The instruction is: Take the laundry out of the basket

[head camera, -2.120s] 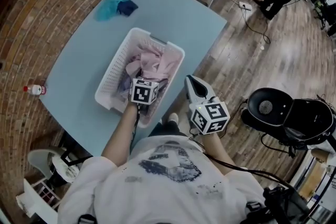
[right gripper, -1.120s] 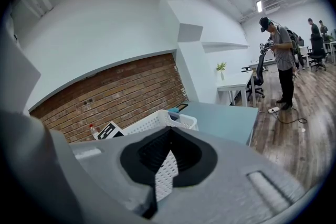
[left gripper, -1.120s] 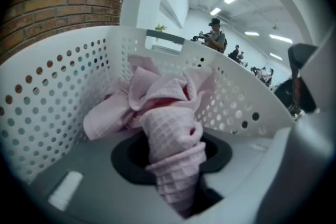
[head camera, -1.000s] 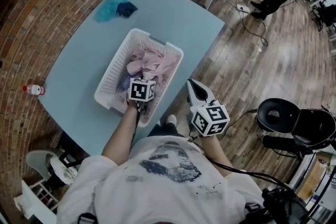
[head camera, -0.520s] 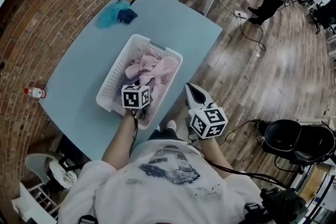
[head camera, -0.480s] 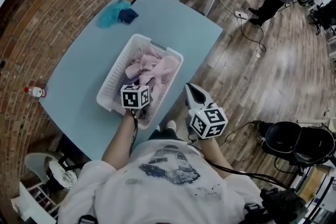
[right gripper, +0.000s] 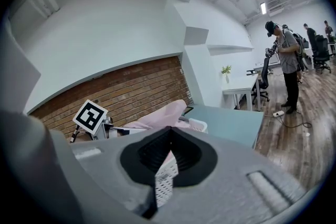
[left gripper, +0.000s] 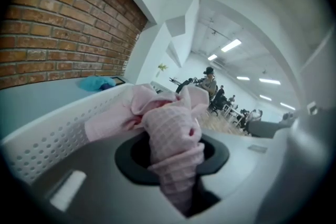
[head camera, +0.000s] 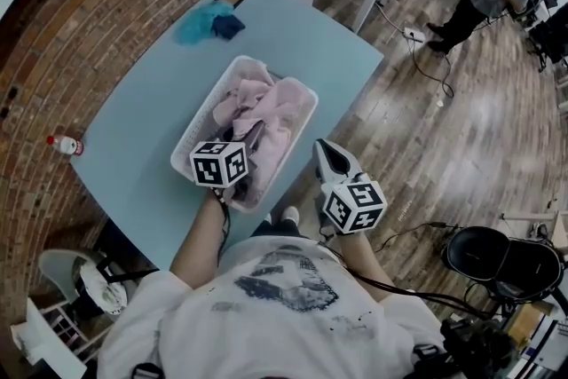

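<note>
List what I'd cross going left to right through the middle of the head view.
First the plastic bottle → left gripper, shut on the pink cloth → right gripper, jaws together → black office chair.

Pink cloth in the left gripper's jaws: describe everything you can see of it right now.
The pink cloth is soft fabric, pale pink with a fine check pattern. The left gripper has its jaws shut on a bunched fold, which bulges out past them in a crumpled roll. The rest seems to run on into the heap of pink laundry in the white perforated basket on the pale blue table. Its full shape cannot be made out.
</note>
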Tool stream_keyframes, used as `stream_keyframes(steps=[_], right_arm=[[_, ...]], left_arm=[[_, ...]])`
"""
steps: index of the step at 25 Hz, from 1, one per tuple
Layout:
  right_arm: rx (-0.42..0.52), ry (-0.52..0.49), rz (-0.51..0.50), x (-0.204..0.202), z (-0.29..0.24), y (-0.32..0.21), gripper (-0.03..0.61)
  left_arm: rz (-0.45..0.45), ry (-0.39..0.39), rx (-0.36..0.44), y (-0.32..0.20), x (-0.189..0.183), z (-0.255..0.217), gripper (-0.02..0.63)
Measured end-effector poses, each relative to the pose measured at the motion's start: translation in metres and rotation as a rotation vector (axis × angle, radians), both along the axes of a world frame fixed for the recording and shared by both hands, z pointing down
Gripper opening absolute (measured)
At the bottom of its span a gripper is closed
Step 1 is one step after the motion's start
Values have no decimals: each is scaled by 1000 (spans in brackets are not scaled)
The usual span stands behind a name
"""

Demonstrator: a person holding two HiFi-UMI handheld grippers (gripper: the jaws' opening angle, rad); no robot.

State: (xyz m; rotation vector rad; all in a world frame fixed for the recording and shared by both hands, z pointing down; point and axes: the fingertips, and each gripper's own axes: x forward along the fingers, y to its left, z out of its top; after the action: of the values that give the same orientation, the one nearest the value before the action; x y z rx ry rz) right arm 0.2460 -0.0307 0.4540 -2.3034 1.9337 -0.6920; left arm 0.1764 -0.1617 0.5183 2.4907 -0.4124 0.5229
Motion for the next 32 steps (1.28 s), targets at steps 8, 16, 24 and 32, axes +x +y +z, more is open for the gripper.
stream_keyframes(steps=[8, 16, 24, 32], right_arm=[[36, 22, -30, 3, -14, -7, -3], [81, 26, -98, -3, -32, -29, -3], [122, 10, -172, -31, -46, -56, -3], [131, 9, -278, -87, -56, -95, -3]], left_arm=[[-27, 104, 12, -2, -11, -51, 123], [-91, 193, 18, -9, -32, -97, 123], [-145, 283, -8, -19, -68, -136, 123], [-254, 345, 2, -42, -140, -163, 123]])
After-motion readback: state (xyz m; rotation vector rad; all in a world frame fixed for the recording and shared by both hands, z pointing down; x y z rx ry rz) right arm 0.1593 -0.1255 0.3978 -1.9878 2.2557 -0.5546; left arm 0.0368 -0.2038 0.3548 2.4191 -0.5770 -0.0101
